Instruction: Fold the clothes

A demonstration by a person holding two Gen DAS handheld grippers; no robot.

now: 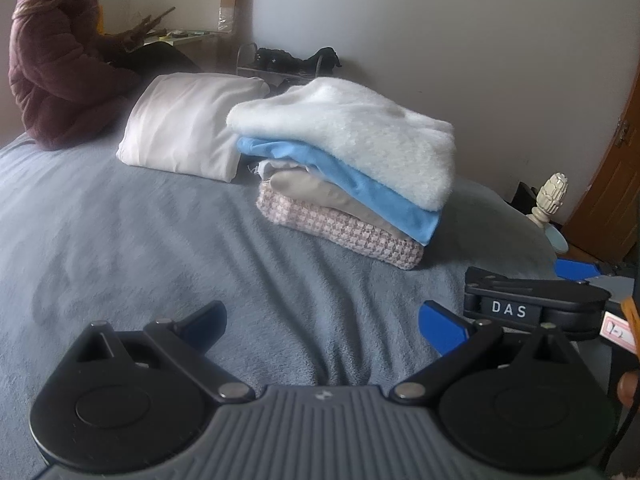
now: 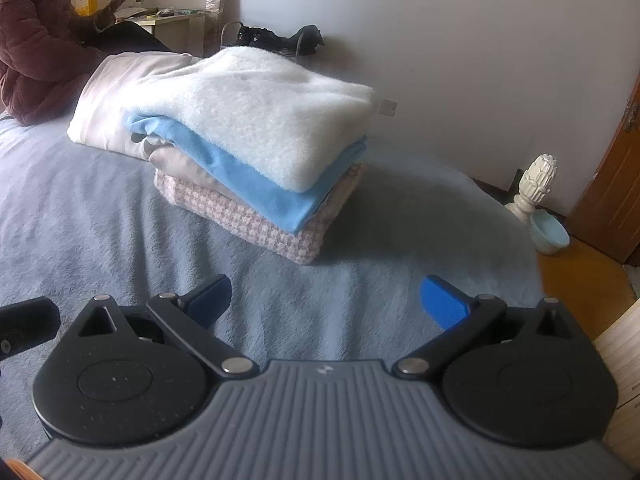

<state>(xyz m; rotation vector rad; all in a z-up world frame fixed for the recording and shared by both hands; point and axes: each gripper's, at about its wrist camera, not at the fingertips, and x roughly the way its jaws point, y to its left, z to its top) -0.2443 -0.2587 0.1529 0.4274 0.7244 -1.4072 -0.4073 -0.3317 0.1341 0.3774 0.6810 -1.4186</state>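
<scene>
Left wrist view: right gripper [image 1: 568, 270] labelled "DAS", both grippers spread empty near folded stack [image 1: 344, 168].

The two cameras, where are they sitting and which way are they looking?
Left wrist: sits on the left gripper, looking forward over the grey fleece bedspread at the stack of folded clothes; its open blue-tipped fingers show, the right gripper at right.
Right wrist: sits on the right gripper, facing the same stack; its open fingers show.
Both share the stack, the white pillow and a seated person in a maroon padded coat.
</scene>
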